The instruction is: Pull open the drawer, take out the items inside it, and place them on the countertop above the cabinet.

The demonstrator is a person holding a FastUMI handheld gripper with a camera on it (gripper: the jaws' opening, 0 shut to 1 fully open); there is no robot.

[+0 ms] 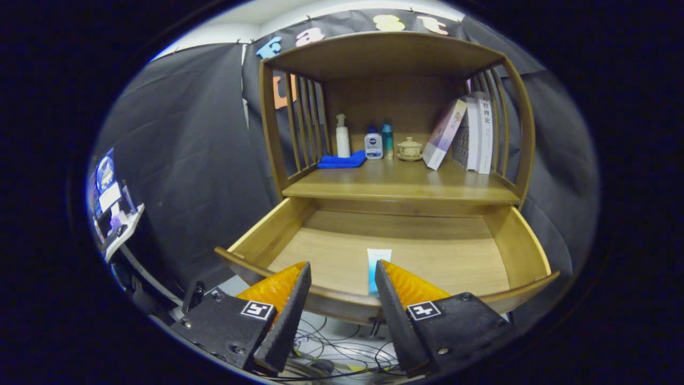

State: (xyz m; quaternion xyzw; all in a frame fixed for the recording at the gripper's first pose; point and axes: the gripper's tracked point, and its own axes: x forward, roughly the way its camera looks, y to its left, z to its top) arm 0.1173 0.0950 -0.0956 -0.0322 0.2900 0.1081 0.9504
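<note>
The wooden drawer stands pulled out below the cabinet's countertop. Inside it lies a pale blue and white tube, close to the front wall and just ahead of the right fingertip. My gripper hovers over the drawer's front edge, open, with nothing between its fingers. The tube's near end is hidden behind the drawer front and the right finger.
On the countertop stand a white pump bottle, a small white and blue bottle, a teal bottle, a lidded cup, a folded blue cloth and several leaning books. Cables lie on the floor below.
</note>
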